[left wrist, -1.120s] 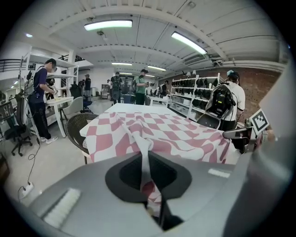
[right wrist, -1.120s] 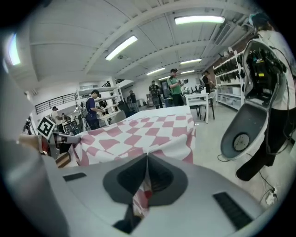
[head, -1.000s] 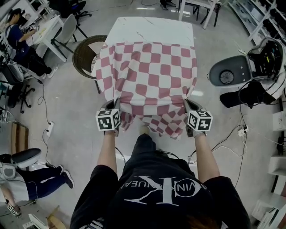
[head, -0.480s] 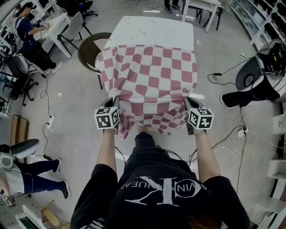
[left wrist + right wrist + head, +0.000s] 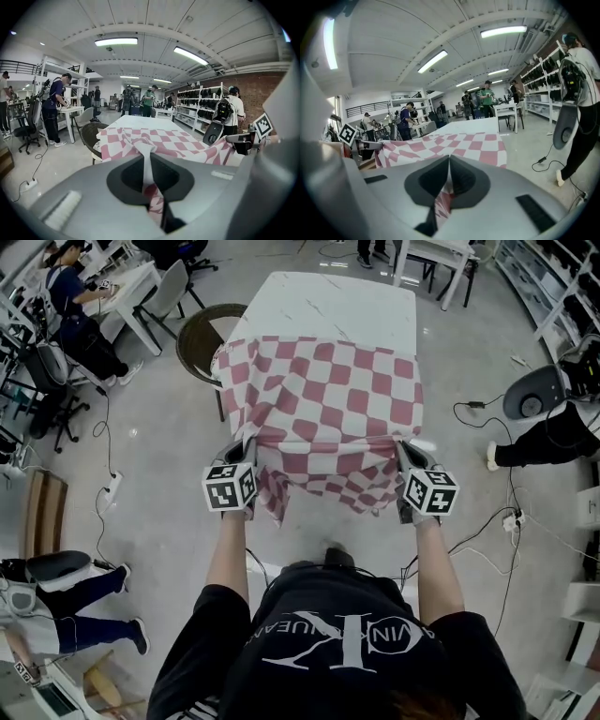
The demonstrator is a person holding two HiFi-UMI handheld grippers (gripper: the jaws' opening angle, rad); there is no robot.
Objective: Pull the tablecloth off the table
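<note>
Grey workshop floor (image 5: 159, 474) surrounds a white desk (image 5: 323, 301) whose far end lies bare, while a red-and-white checked tablecloth (image 5: 323, 395) covers the near part and spills over the near edge toward the person. At the cloth's near left corner the left claw (image 5: 246, 450) is pinched tight on a gathered fold, and the right claw (image 5: 404, 450) is clamped the same way on the near right corner. Each gripper view shows a thin twist of checked fabric squeezed between closed jaws. Between the two grips the hem sags in a loose, rumpled flap, and the cloth's left side is creased where it drapes near a round wicker chair (image 5: 202, 338). By my reading the pull is under way, with a good share of the cloth yet to come off. The next move calls for an even draw back toward the body with both hands, so the cloth slides straight and neither skews nor catches on a desk corner.
</note>
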